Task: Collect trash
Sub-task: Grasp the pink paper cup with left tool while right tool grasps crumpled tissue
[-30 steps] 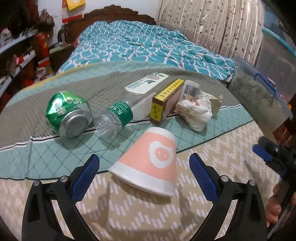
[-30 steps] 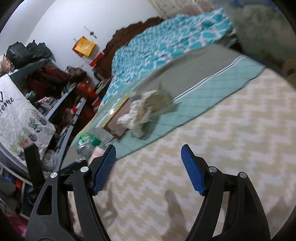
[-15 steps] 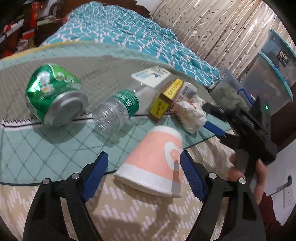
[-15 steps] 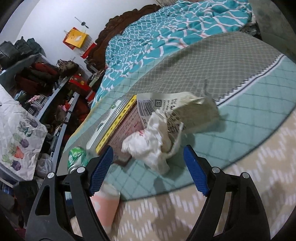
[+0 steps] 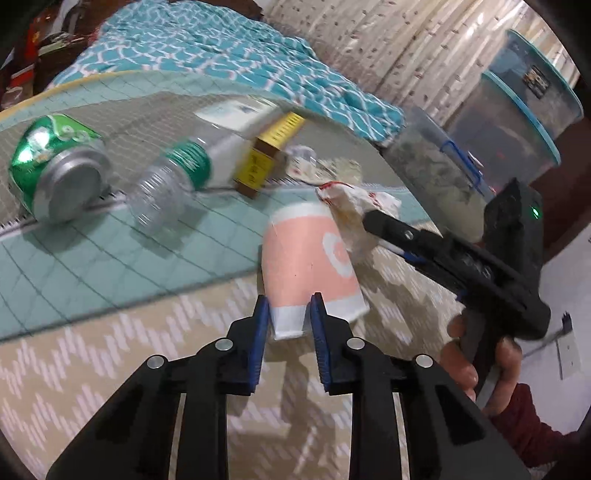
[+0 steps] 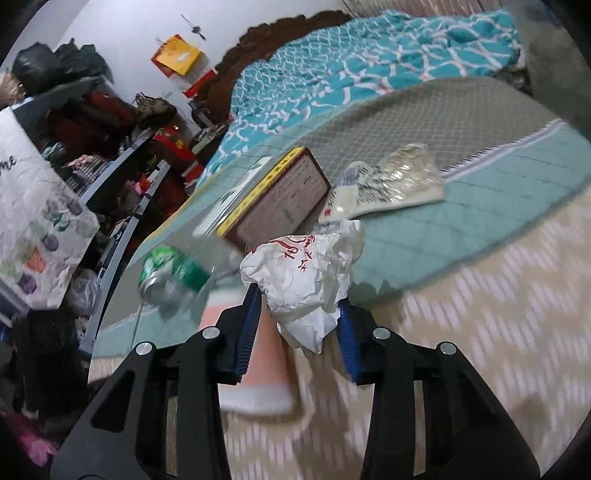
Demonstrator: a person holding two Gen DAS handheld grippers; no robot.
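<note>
A teal quilt [image 5: 207, 40] with a white lattice pattern lies rumpled over the bed, a dark carved headboard [image 6: 273, 33] behind it. Patterned curtains [image 5: 399, 48] hang at the back. Two lidded plastic storage bins [image 5: 517, 110] sit stacked beside them. Cluttered shelves [image 6: 122, 155] line the wall, a yellow and red card [image 6: 177, 57] pinned above, a floral bag [image 6: 33, 236] hanging close by.

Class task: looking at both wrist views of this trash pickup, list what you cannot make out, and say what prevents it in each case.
- Paper cup: its open mouth faces away in the left wrist view.
- Green can and plastic bottle: motion-blurred in the right wrist view.
- Box label text: too small to read.
- Crumpled paper: partly covered by the right gripper's arm in the left wrist view.
</note>
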